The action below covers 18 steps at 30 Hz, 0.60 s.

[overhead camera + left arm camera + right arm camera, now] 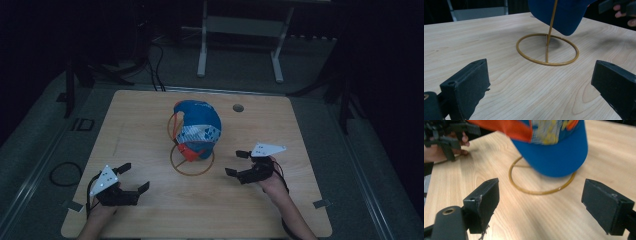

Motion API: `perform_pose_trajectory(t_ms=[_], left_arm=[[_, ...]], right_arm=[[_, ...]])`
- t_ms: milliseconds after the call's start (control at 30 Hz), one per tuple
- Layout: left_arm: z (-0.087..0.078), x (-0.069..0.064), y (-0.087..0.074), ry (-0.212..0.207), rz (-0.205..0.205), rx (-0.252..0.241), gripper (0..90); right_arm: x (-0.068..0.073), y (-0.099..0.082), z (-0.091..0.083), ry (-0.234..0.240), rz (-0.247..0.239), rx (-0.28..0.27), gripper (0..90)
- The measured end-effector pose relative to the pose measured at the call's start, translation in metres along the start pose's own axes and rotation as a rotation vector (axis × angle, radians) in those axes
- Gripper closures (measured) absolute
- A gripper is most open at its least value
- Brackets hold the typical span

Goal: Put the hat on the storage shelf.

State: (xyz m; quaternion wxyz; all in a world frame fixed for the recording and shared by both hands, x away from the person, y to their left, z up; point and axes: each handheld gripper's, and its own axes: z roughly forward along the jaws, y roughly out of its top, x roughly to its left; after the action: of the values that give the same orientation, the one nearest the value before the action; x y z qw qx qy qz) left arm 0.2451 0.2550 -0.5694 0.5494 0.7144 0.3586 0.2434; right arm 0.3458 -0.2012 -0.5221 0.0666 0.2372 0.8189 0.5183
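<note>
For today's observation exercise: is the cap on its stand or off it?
On: the cap hangs on the gold wire stand, clear of the table.

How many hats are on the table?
1. The blue cap hangs on a gold wire stand in the middle of the table, between the two open grippers.

High view looks down over the whole table (150, 210); each gripper view skims low between its own parted jaws toward the cap stand (547, 50) ahead (shared by all three).
</note>
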Motion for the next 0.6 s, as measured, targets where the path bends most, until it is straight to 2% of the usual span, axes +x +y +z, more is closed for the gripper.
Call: perform_pose_trajectory(t_ms=[33,133,333,433,600], left_arm=[[0.000,0.000,0.000,-0.001,0.002,0.002,2.0],[0.000,0.000,0.000,-0.002,-0.001,0.000,2.0],[0.000,0.000,0.000,-0.002,-0.001,0.003,2.0],[0.000,0.000,0.000,-0.001,-0.006,0.000,2.0],[0.000,0.000,0.000,0.001,0.001,0.004,2.0]], right_arm=[[0.000,-0.008,0.003,-0.006,-0.001,0.018,14.8],[0.000,-0.014,0.005,-0.007,-0.004,0.023,14.8],[0.001,-0.031,0.006,-0.018,-0.058,0.083,14.8],[0.002,-0.038,0.006,-0.025,-0.069,0.115,14.8],[0.005,-0.041,0.001,-0.035,-0.079,0.113,14.8]])
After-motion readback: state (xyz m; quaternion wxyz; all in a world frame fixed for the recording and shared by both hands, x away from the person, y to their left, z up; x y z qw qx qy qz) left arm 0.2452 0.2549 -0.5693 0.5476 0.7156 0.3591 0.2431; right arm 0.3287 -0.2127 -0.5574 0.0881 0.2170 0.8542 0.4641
